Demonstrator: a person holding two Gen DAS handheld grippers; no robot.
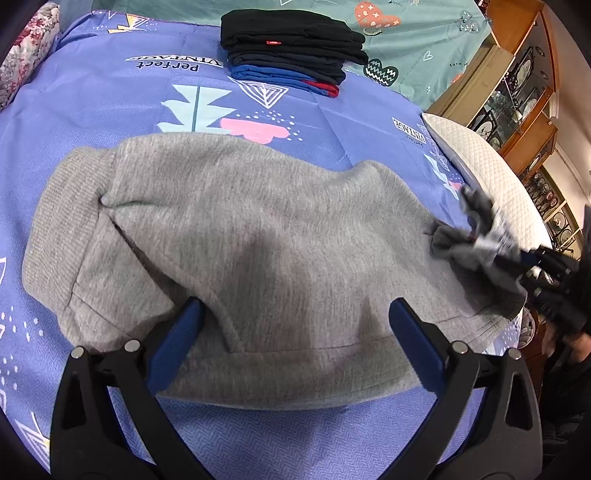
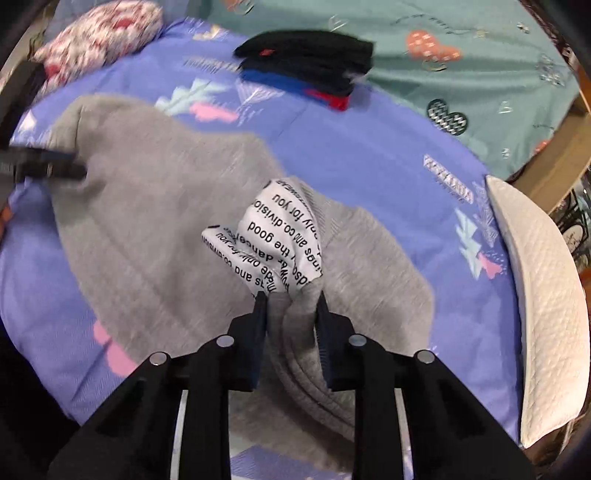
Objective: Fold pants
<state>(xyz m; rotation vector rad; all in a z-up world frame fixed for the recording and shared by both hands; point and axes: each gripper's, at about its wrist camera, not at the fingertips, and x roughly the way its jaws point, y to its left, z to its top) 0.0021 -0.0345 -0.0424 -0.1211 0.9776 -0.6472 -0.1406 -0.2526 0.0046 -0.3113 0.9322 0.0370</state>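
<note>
The grey pants lie spread on the blue patterned bed sheet; their ribbed waistband is at the left. My left gripper is open, its blue-padded jaws wide apart just above the near edge of the pants. My right gripper is shut on a bunched grey end of the pants, with a white strip printed in black text sticking up beyond it. The right gripper also shows at the right of the left wrist view, holding the cloth slightly raised.
A stack of folded dark, blue and red clothes sits at the back of the bed. A white quilted pillow lies along the right edge. A teal sheet covers the far side. A wooden display cabinet stands to the right.
</note>
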